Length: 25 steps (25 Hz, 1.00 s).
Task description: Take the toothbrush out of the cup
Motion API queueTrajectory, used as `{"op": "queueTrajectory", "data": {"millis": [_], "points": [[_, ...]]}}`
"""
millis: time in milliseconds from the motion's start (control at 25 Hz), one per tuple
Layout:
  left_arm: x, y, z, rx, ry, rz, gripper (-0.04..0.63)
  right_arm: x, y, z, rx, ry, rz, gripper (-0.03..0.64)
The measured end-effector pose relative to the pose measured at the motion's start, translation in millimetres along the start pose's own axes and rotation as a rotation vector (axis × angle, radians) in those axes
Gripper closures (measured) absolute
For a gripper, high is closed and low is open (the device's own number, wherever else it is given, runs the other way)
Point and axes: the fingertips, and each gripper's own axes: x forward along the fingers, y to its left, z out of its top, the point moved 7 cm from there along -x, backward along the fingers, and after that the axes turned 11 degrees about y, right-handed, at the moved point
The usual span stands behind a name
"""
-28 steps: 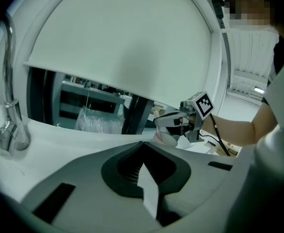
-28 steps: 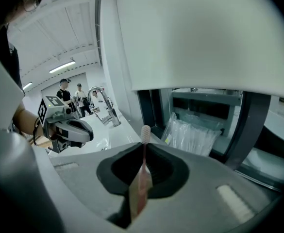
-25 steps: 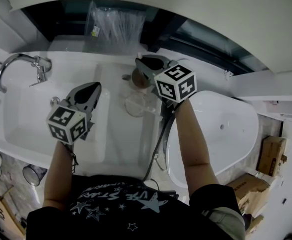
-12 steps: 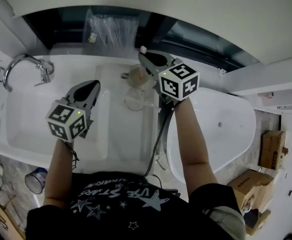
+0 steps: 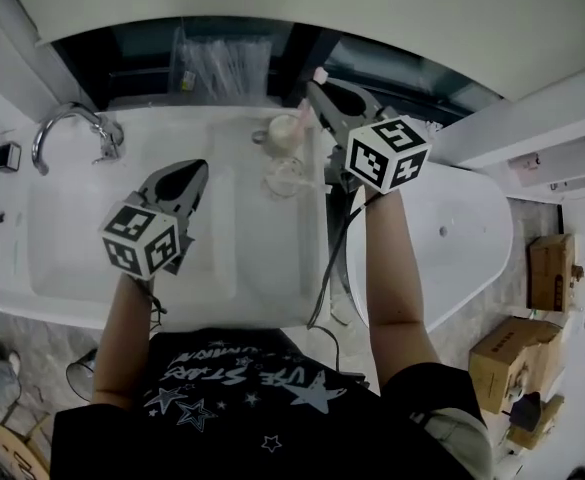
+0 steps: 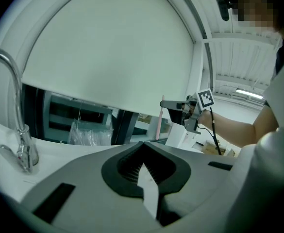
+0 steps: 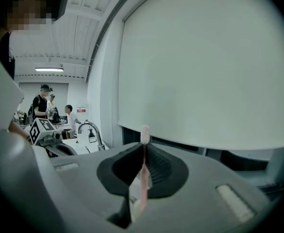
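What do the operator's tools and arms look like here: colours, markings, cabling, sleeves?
Left tool and right tool: grey, tapering plastic shells with a black ribbed lining inside. Each carries a white cube with black square markers at the wrist end. A dark cable hangs from the right one. Forearms are bare; the person wears a black T-shirt with white stars.

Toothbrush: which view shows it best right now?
Right gripper view: the toothbrush stands upright, clamped between that gripper's fingers, bristles on top. Head view shows only its pink tip; left gripper view, a distant thin pink handle.
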Motion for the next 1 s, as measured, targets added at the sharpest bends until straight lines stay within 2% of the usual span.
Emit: {"op": "queueTrajectory", "data": {"millis": [360, 760, 1000], "points": [[-44.4, -3.7, -10.6, 0.035, -0.008, -0.062, 0.588, -53.1, 67.5, 17.4, -0.031, -0.071, -0.114, 0.604], [-100.3, -4.2, -40.5, 0.078, 0.004, -0.139, 0.588, -73.4, 166.2, -7.0, 0.045, -0.079, -0.149, 0.603], [-150.5, 6.2, -75.5, 0.095, 0.01, -0.18, 0.588, -65.0, 241.4, -27.5, 0.08, -0.057, -0.165, 0.603]]}}
